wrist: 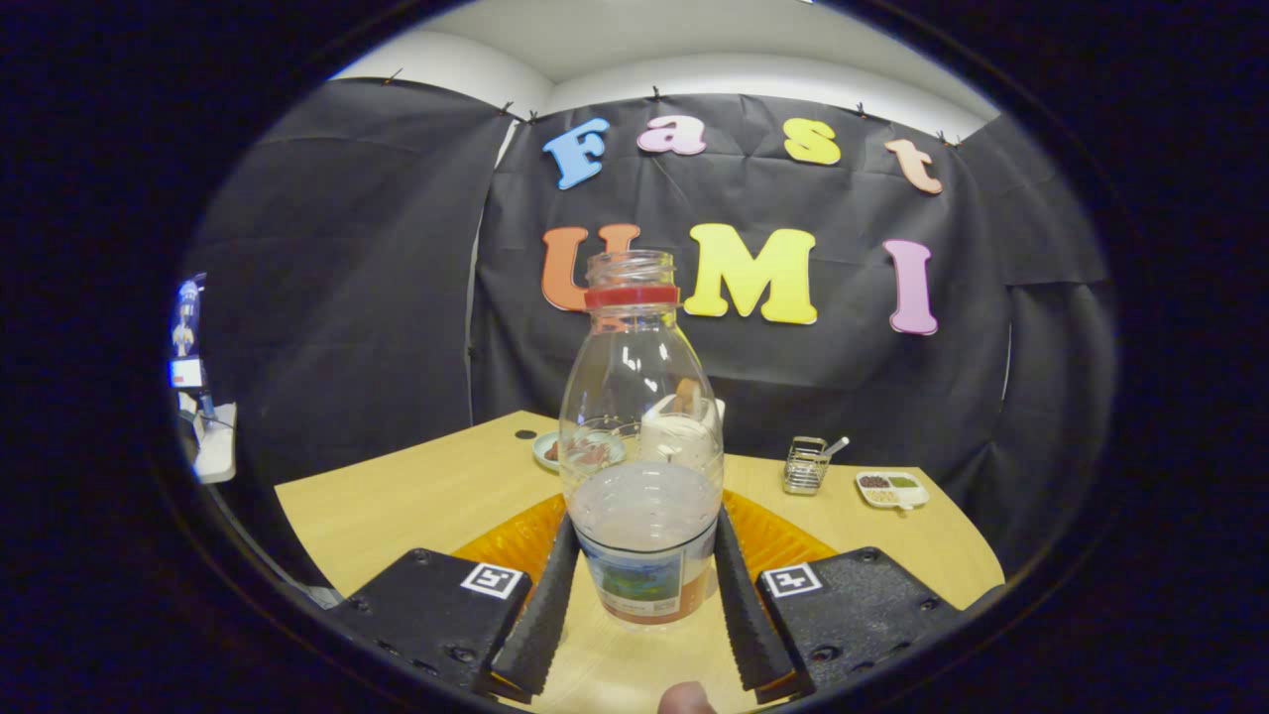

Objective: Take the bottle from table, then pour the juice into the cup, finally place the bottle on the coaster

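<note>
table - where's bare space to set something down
Bare wood lies on the table beside the orange coaster, and beyond the coaster before the wire basket. It is crowded behind the bottle, which the claw grips: small plate, sectioned dish.

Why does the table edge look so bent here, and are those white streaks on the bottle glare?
In the gripper view the fisheye lens bows the table edge and the walls; yes, the white streaks on the clear bottle between the gripper fingers are reflected room light. Through the bottle, things behind look warped. The far small dishes are soft in detail; lighting is even, shadows faint.
</note>
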